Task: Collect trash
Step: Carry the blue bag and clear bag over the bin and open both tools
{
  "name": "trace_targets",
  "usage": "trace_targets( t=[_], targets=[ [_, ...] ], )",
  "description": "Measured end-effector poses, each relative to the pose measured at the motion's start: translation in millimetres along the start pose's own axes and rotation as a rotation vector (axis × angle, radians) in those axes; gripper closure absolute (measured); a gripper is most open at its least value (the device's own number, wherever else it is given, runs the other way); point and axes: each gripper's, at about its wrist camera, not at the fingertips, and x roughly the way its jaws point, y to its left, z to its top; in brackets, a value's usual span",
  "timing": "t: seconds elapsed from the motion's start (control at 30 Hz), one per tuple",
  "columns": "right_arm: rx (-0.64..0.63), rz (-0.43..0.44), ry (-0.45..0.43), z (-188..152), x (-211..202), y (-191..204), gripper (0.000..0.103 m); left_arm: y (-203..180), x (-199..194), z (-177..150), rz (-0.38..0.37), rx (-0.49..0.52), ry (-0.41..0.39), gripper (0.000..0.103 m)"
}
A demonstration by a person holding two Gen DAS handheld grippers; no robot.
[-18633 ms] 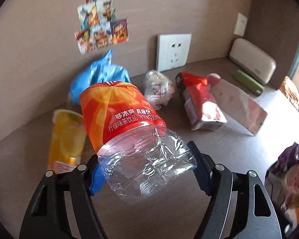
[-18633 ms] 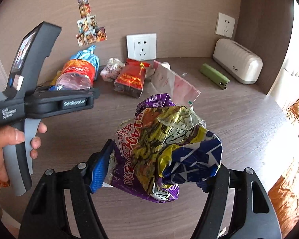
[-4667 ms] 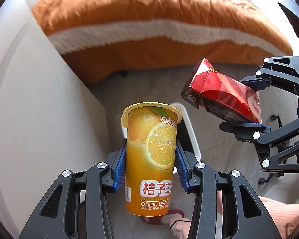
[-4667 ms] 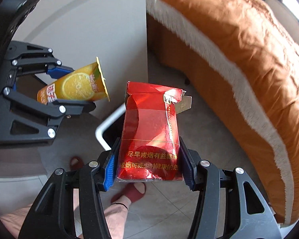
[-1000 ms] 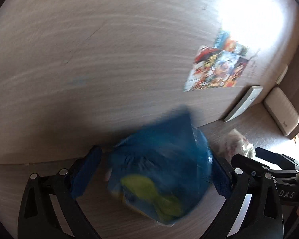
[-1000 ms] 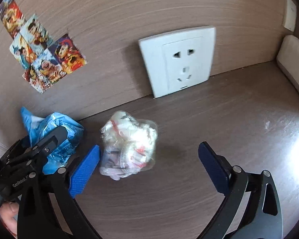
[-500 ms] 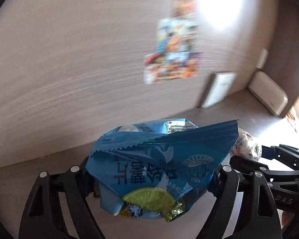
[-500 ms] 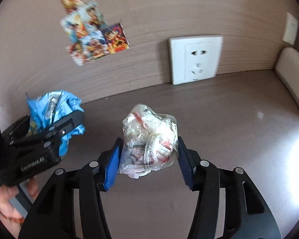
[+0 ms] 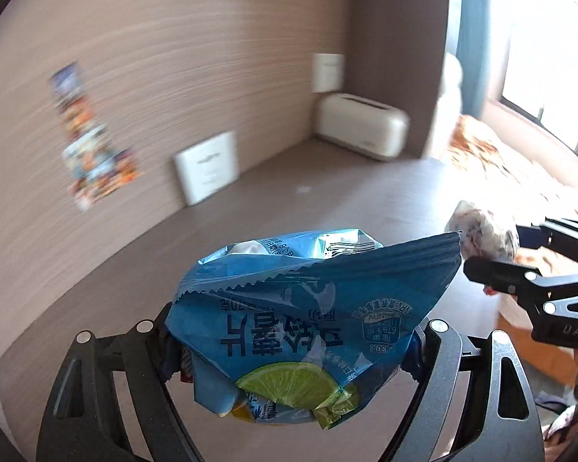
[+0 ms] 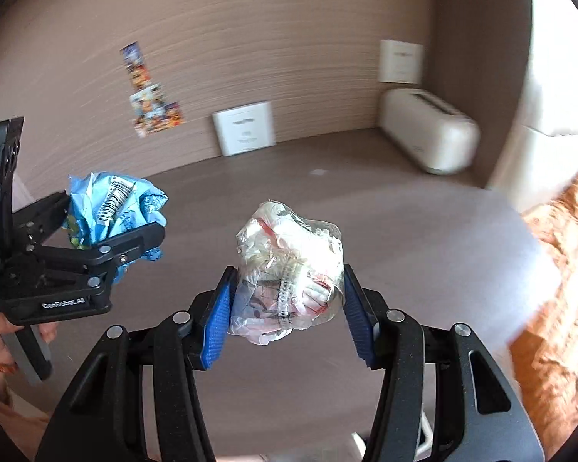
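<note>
My left gripper (image 9: 293, 350) is shut on a crumpled blue snack bag (image 9: 308, 308) with a lime picture, held above the brown desk (image 9: 250, 200). My right gripper (image 10: 289, 308) is shut on a wad of clear plastic wrap (image 10: 289, 261) with white and red scraps inside, also lifted off the desk. In the right wrist view the left gripper (image 10: 108, 238) with the blue bag (image 10: 111, 204) is at the left. In the left wrist view the right gripper (image 9: 520, 258) and its wad (image 9: 481, 231) are at the right edge.
A white socket plate (image 10: 244, 127) leans against the wood wall. A cream box-shaped device (image 10: 427, 134) sits in the desk's back right corner. Picture stickers (image 10: 150, 96) are on the wall. An orange bed cover (image 10: 558, 269) lies to the right.
Both grippers closed on their items, lifted them off the desk and swung to the right, away from the wall.
</note>
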Motion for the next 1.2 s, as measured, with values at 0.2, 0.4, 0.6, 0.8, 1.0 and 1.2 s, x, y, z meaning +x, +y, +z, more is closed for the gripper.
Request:
trace_targets(
  t=[0.2, 0.4, 0.6, 0.8, 1.0, 1.2],
  targets=[
    [0.031, -0.088, 0.010, -43.7, -32.0, -61.4, 0.049, -89.7, 1.0, 5.0, -0.101, 0.147, 0.006, 0.022],
    [0.086, -0.159, 0.046, -91.9, -65.2, -120.3, 0.049, -190.2, 14.2, 2.8, -0.219, 0.273, 0.041, 0.022],
    [0.137, -0.212, 0.101, -143.9, -85.8, -168.8, 0.049, -281.7, 31.4, -15.6, -0.296, 0.436, 0.101, 0.022],
    [0.191, -0.243, 0.180, -197.1, -83.9, -204.5, 0.049, -346.1, 61.3, -42.8, -0.358, 0.574, 0.179, 0.022],
    [0.231, -0.238, 0.258, -250.8, -56.3, -233.7, 0.049, -392.9, 104.3, -83.8, -0.393, 0.706, 0.241, 0.022],
    [0.225, -0.215, 0.326, -304.0, -3.5, -256.7, 0.049, -422.3, 165.6, -132.5, -0.424, 0.797, 0.305, 0.022]
  ],
)
